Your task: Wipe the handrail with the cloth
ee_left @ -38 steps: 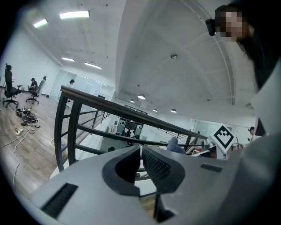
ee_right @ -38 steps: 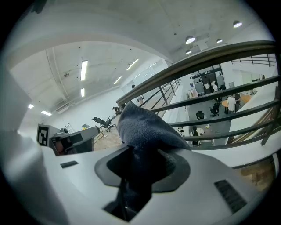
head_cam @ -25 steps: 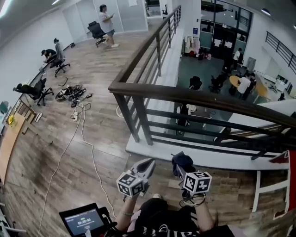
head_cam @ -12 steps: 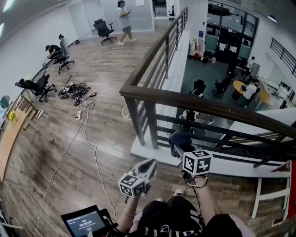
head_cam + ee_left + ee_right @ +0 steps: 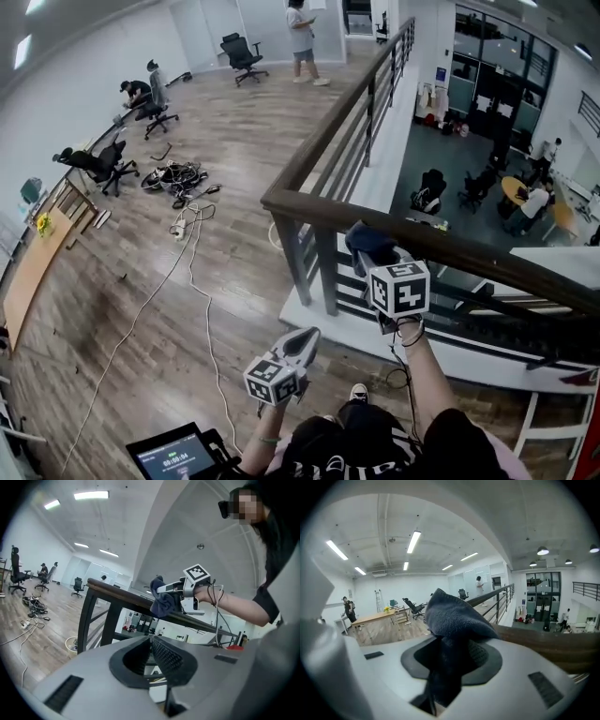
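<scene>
Gripping the cloth (image 5: 454,620) in my right gripper (image 5: 378,261): jaws clamped on its lower part, and the dark blue bunch stands up past the tips. Cloth sits against the top of the handrail (image 5: 497,267), close to the corner where the two rail runs meet. The gripper body is just on my side of the rail. Right gripper view: the brown rail runs off to the right directly behind the cloth. Left gripper view, looking up from below: cloth hangs over the near edge of the rail, appears to touch it. Left gripper (image 5: 300,339) is held low over the wood floor (image 5: 187,309), well apart from rail and cloth. Its jaws are together with nothing between them.
</scene>
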`<state>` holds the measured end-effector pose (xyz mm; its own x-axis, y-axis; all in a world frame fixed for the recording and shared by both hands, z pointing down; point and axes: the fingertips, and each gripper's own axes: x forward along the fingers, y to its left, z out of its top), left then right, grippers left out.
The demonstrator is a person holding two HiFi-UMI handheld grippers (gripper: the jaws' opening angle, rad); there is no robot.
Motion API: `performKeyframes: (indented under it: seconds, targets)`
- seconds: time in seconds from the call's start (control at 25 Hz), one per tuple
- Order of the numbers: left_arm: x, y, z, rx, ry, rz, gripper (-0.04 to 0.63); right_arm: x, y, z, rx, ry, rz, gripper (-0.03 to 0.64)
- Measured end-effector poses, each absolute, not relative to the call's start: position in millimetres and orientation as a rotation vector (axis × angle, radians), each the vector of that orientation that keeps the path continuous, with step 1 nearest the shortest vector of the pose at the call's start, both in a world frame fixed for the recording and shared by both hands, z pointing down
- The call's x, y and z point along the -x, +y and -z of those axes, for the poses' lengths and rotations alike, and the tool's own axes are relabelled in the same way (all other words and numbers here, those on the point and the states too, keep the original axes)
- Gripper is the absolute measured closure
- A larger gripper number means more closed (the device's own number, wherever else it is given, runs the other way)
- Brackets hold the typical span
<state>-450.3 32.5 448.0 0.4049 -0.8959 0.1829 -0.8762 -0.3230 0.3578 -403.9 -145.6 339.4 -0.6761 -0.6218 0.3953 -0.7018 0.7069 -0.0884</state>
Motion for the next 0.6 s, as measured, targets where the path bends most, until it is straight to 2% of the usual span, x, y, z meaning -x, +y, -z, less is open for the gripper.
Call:
performKeyframes:
  seconds: [0.6]
  targets:
    - [414, -80, -442, -2.290, -1.505, 0.090, 0.594, 396, -249, -344, -1.008, -2.474, -0.142, 0.512]
